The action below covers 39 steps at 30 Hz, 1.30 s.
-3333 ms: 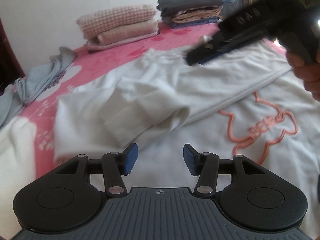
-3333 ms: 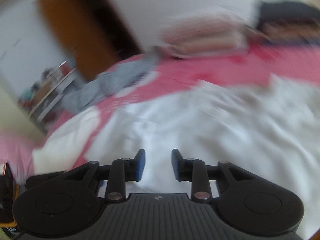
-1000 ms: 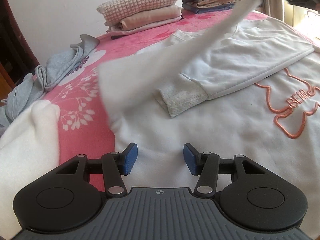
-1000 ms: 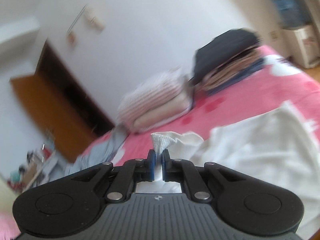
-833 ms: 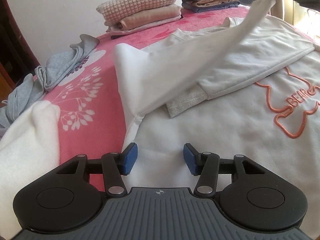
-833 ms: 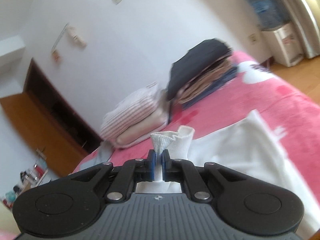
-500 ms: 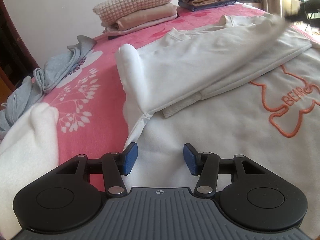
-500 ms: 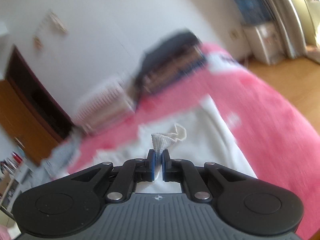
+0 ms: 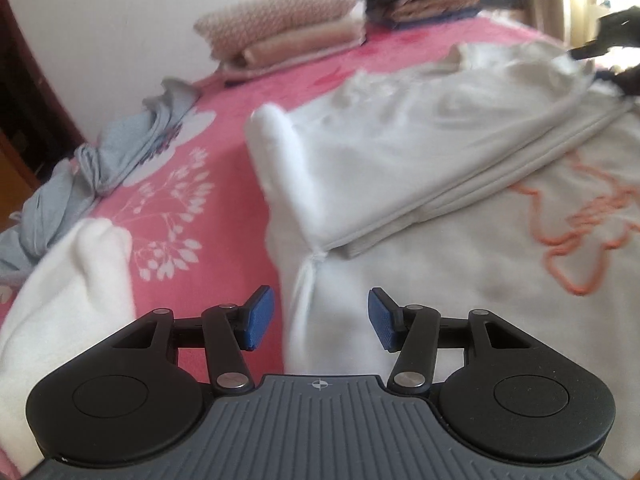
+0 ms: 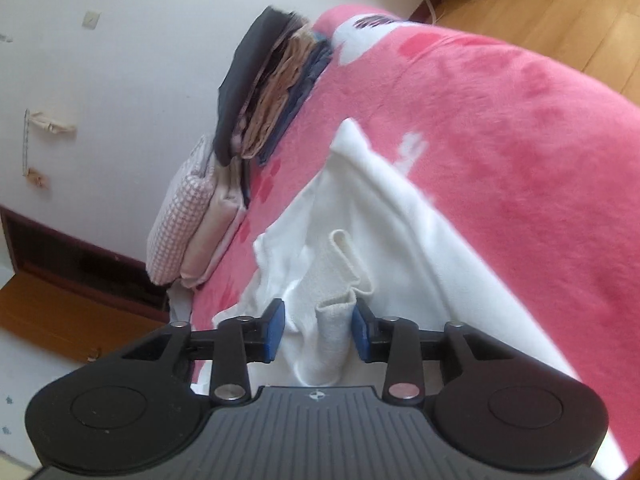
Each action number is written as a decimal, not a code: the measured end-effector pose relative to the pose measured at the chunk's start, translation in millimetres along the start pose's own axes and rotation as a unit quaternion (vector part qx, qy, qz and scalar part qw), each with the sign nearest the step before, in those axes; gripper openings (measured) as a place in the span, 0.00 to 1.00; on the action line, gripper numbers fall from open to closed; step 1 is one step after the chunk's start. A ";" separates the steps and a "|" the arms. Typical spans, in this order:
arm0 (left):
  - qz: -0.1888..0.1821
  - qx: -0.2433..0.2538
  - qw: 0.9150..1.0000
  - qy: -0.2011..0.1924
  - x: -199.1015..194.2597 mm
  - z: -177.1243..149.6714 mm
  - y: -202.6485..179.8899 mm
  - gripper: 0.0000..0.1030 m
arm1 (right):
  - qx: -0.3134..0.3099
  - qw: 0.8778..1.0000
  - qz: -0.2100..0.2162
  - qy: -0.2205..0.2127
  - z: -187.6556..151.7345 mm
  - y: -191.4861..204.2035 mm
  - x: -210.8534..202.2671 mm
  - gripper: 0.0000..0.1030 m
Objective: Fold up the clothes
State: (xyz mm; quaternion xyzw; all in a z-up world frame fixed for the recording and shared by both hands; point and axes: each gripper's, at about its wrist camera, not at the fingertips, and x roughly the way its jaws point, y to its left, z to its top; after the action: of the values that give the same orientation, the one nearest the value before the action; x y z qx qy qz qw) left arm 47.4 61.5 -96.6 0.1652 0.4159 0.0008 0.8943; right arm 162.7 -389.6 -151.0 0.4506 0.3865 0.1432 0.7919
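As right gripper (image 10: pixel 316 334) jaws have just been opening, cuff (image 10: pixel 334 330) loose between; left gripper (image 9: pixel 316 322) half-open, empty. Sweatshirt (image 9: pixel 420 160) soft, light, limp: grab hem at near bed edge (image 9: pixel 224 216).

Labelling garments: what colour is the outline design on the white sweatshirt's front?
Orange, on the white sweatshirt; clearest in the left wrist view.
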 end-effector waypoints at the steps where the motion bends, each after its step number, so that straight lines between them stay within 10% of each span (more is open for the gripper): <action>1: 0.002 -0.010 1.000 0.008 5.6 1.4 2.2 0.51 | -0.020 1.000 -0.006 0.001 1.6 8.1 2.1 0.08; 9: -0.011 -0.025 0.999 0.025 -0.7 -0.1 0.8 0.50 | -0.187 0.977 0.035 -0.099 16.3 84.1 -37.0 0.07; 14: -0.026 -0.013 0.999 0.037 -6.5 -8.7 -1.0 0.51 | -0.154 0.983 -0.101 -0.023 0.7 9.5 -13.7 0.07; 19: -0.026 -0.019 0.999 0.043 -5.7 -12.3 6.7 0.51 | -0.149 0.983 -0.102 -0.041 -4.9 0.8 -28.3 0.12; 26: -0.036 -0.072 0.996 0.026 -12.8 -1.0 30.1 0.51 | -0.264 0.953 -0.108 -0.097 -19.3 54.3 -44.0 0.13; 33: -0.042 -0.142 0.989 -0.008 8.3 38.3 45.2 0.51 | -0.416 0.904 -0.080 -0.051 -70.4 106.8 5.9 0.12; 37: -0.058 -0.164 0.984 0.035 24.6 30.9 51.9 0.51 | -0.453 0.877 -0.163 0.005 -81.8 88.7 44.2 0.11; 39: -0.051 -0.158 0.985 0.052 32.3 22.1 52.3 0.51 | -0.444 0.883 -0.153 -0.001 -82.8 73.1 44.1 0.11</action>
State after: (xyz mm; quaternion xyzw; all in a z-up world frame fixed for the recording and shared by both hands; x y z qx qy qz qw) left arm 92.1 108.9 -92.0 0.0005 0.4641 0.0291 0.8853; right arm 139.4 -273.9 -136.4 -0.0128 0.3456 0.1760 0.9216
